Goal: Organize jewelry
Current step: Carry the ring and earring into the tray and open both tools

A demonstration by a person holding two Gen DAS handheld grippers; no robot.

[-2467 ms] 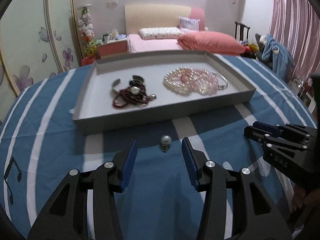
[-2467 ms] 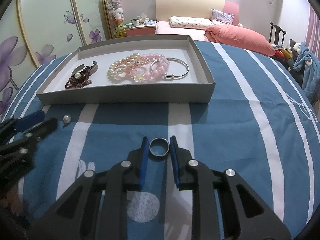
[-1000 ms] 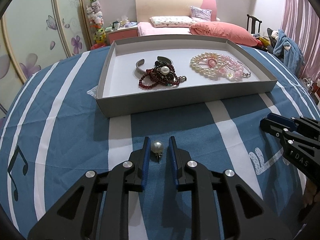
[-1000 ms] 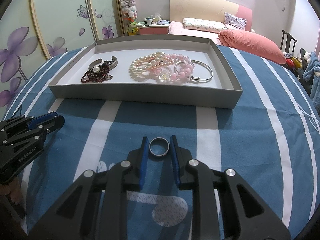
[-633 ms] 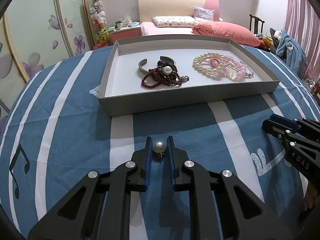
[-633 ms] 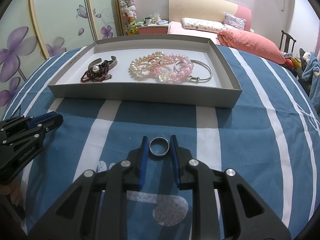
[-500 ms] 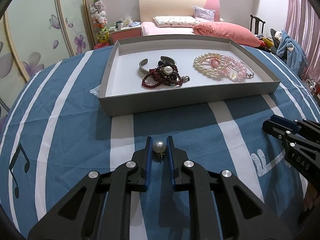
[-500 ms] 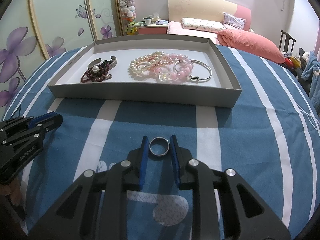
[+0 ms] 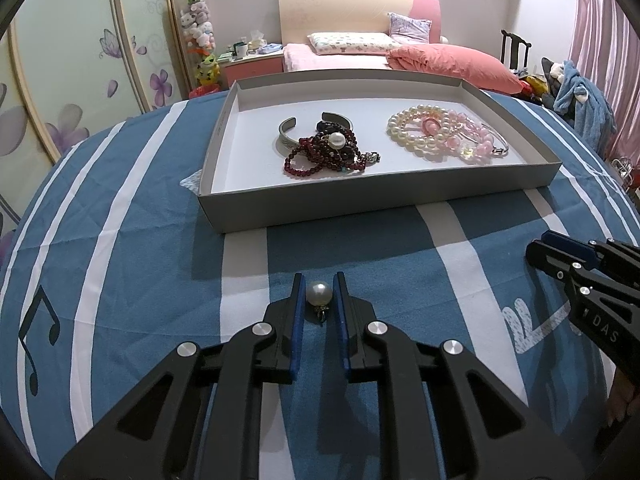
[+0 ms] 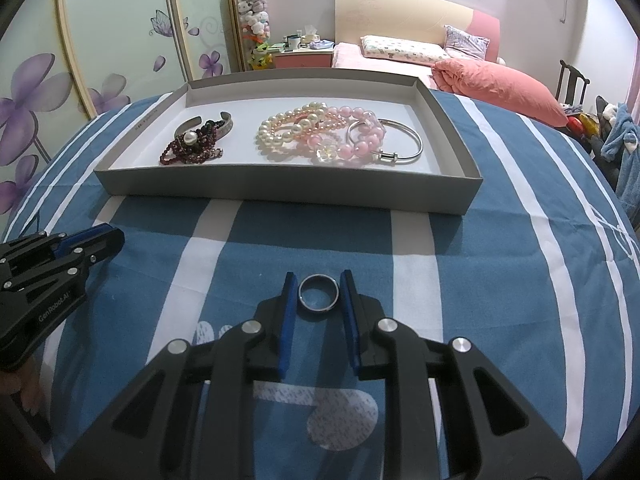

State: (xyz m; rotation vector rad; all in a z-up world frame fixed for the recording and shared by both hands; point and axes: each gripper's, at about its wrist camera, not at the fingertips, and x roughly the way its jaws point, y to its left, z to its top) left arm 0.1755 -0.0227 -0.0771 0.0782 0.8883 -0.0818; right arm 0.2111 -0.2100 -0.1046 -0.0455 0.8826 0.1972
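While both my grippers rest over a blue, white-striped cloth point(image 9: 120, 248), my left gripper point(image 9: 319, 293) is clenched on a pearl earring point(image 9: 319, 294), pads pressing its sides. My right gripper point(image 10: 319, 294) grasps a silver ring point(image 10: 319, 298) lying flat between its blue pads. Beyond both sits a shallow grey tray point(image 10: 280, 188) holding a dark red bead bracelet point(image 9: 324, 156) at left and pearl and pink bracelets point(image 10: 312, 130) at right
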